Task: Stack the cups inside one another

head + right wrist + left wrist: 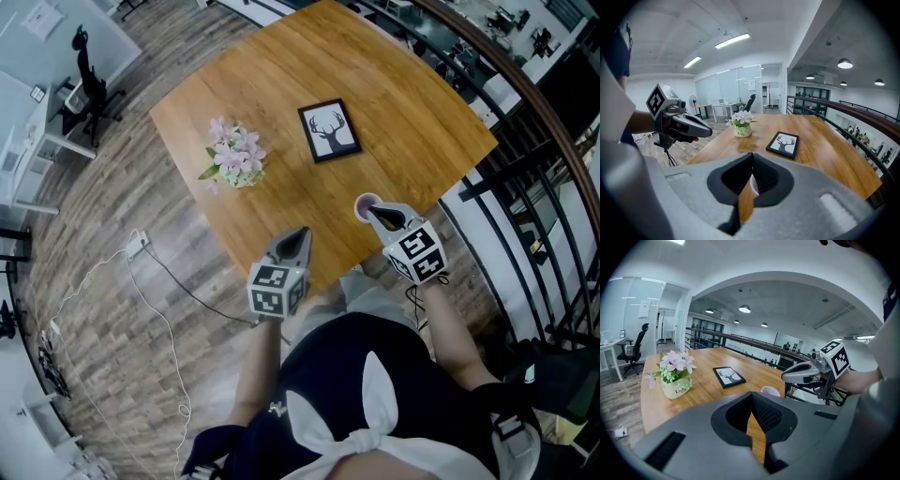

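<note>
The cup, pale lilac, stands upright at the near edge of the table. The right gripper has its tip over the cup's rim. In the head view they overlap. The left gripper view shows that tip just above the rim and apart from it. In the right gripper view only a sliver of rim shows through the slit behind the jaws, which are pressed together on nothing.

The left gripper hangs over the table edge to the cup's left, its jaws also closed and empty. Both grippers tilt down and away from the person.

Further off are a flowerpot and a framed deer print. The pot's lettering is too small to read.
</note>
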